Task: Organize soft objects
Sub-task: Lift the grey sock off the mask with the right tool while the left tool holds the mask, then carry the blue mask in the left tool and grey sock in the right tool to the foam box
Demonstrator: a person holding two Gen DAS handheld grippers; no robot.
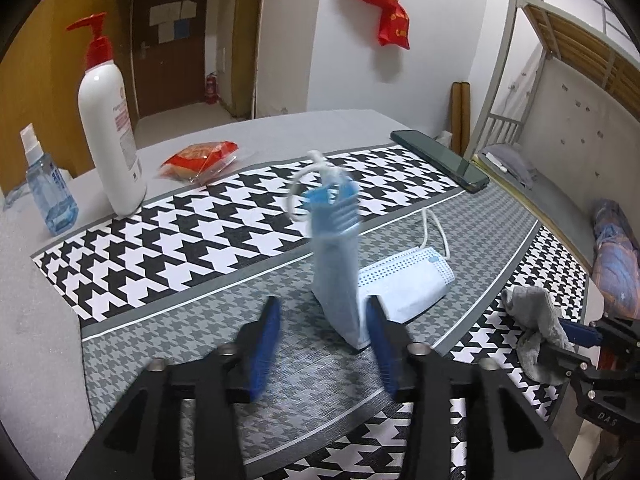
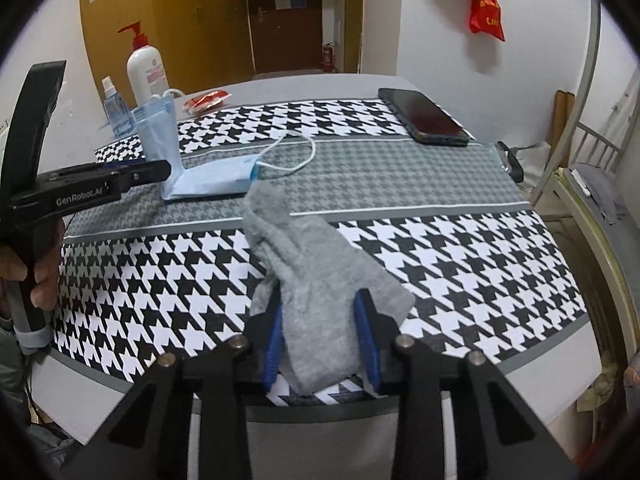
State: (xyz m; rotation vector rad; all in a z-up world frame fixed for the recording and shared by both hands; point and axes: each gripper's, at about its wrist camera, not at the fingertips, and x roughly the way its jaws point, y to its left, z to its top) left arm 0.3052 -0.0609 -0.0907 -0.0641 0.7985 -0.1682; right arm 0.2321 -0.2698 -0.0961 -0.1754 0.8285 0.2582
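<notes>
The checked mat [image 2: 460, 264] carries it all. The grey sock [image 2: 320, 280], at six o'clock, sits pinched in the right gripper [image 2: 322, 344]; a loose bite could drop it. The left gripper [image 1: 320, 344] stands spread beside an upright folded mask [image 1: 338, 264], which may topple. Phone [image 2: 424, 118] at one, lotion bottle [image 2: 146, 74] at eleven, both clear.
</notes>
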